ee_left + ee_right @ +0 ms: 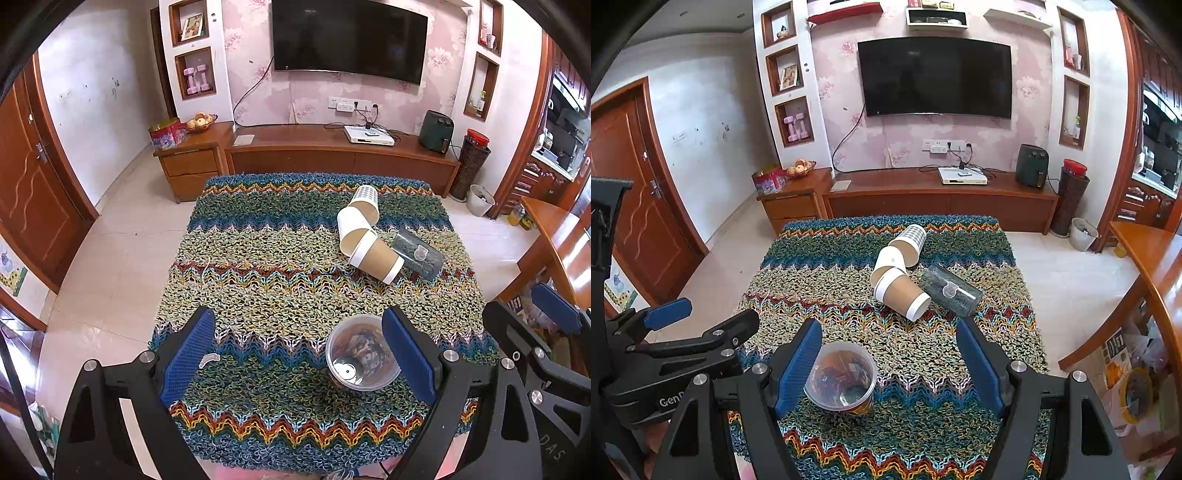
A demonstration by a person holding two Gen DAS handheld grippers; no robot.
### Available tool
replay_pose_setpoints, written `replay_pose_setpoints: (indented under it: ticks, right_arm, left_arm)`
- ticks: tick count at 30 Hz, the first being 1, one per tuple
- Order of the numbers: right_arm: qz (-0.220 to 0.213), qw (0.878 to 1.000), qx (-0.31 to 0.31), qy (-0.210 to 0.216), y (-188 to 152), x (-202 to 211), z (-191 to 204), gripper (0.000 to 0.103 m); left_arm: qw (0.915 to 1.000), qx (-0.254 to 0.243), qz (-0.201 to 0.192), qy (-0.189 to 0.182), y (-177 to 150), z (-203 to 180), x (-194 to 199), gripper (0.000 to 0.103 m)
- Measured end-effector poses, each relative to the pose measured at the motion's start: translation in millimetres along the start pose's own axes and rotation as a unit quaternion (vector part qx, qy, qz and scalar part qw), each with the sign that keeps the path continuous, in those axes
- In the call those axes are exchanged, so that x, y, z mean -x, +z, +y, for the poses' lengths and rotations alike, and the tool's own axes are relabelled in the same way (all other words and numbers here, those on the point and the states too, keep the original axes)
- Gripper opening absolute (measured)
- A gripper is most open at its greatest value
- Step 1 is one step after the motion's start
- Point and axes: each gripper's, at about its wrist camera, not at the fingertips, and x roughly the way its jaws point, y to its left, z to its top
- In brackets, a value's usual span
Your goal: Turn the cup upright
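A clear plastic cup (364, 352) stands upright near the front of the knitted cloth (258, 258), by my left gripper's right finger; in the right wrist view the cup (842, 380) is by the right gripper's left finger. Farther back lie several cups on their sides: a brown sleeved paper cup (375, 256) (905, 291), a white cup (351, 221), a checked cup (365, 203) and a dark clear tumbler (419, 253) (951, 290). My left gripper (299, 354) and right gripper (890, 363) are both open and empty.
The cloth covers a small table (798, 446) with tiled floor (122, 236) around it. A wooden table (1145, 251) stands to the right, a TV cabinet (340, 151) behind. A small white plastic bit (208, 358) lies by the left finger.
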Motion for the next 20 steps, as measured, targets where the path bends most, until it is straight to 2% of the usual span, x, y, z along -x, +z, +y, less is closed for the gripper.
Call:
replay_pose_setpoints:
  ticks: [20]
  right_arm:
    - [-0.001, 1.000, -0.002, -0.007, 0.0, -1.5, -2.9, 0.076]
  left_arm:
    - [1.0000, -0.001, 0.000, 0.003, -2.4, -1.1, -0.3, 0.093]
